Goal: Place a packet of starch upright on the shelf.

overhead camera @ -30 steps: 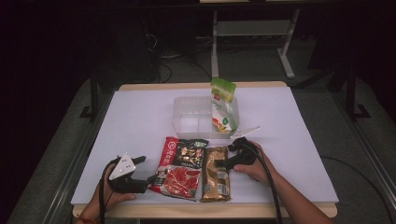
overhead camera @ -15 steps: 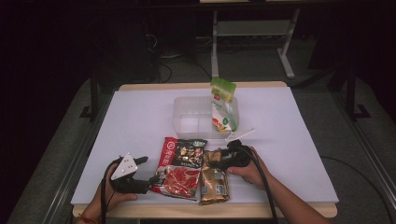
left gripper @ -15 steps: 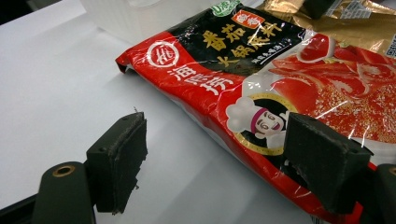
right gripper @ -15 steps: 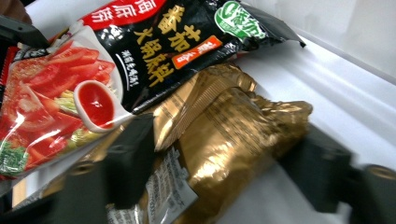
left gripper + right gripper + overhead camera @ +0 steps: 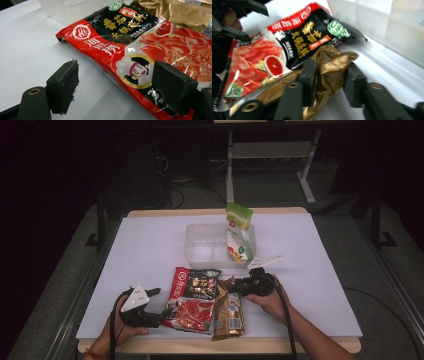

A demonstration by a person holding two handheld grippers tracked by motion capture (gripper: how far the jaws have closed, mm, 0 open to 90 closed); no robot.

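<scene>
The right gripper (image 5: 239,285) lies low over the near half of the white tabletop (image 5: 150,250), pointing left in the high view. Its jaws have just been closing, and the crumpled top end of the gold packet (image 5: 229,312) sits between them. In the right gripper view the 2 black jaws stand on either side of that bunched gold foil (image 5: 329,67); the left one presses against it, while the picture is too blurred to tell whether the right one touches. The rest of the gold packet lies flat, running toward the near edge, just right of the red packet (image 5: 192,300).

The red packet rests flat on the tabletop, its right edge touching or slightly over the gold one. The left gripper (image 5: 161,304) sits at its left side with jaws wide apart. In the left gripper view the right jaw overlaps the packet's lower corner (image 5: 150,75) and the left jaw stands over bare tabletop, so nothing is clamped.

Behind both packets stands a clear bin (image 5: 200,247) with 2 compartments. A green pouch (image 5: 239,237) stands tilted in its right end, its top rising above the rim.
</scene>
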